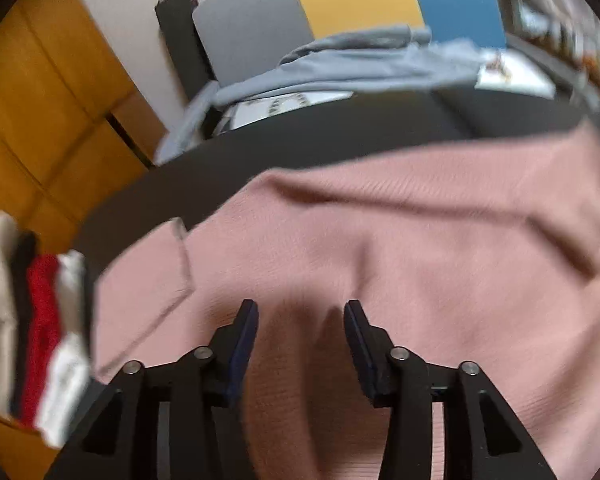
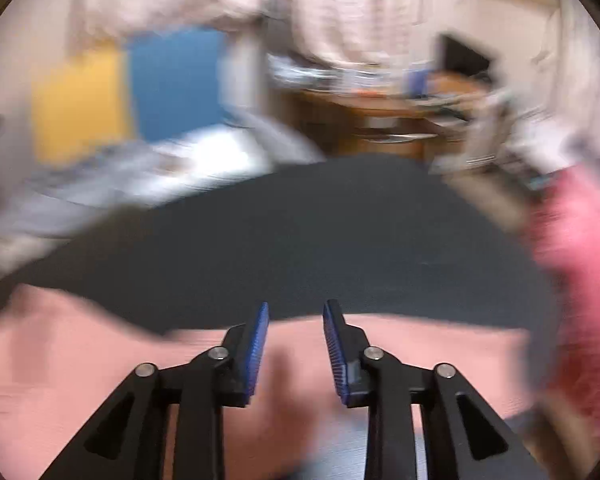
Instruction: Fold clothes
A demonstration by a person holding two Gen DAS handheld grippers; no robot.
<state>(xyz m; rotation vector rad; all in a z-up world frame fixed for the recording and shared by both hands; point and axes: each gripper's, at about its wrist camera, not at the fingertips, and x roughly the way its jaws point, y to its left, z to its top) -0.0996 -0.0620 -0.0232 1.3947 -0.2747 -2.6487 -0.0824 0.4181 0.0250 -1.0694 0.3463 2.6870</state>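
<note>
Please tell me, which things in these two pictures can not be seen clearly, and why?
- Pink garment: left wrist view, bottom and right edges cut it off, so its type is unclear.
- Folded stack: left wrist view, blurred and cropped at the left edge.
- Desk clutter: right wrist view, motion blur hides the items.
- Brighter pink cloth: right wrist view, blurred, cropped.

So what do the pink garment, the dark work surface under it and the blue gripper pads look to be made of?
The pink garment looks like a soft matte knit: fine ribbed texture, loose rounded folds. The dark work surface reads as matte charcoal felt or mat, faintly grainy with no glare, though blur leaves that open. The blue pads on the right gripper's fingers look like ridged rubber or plastic, going by their fine horizontal grooves.
</note>
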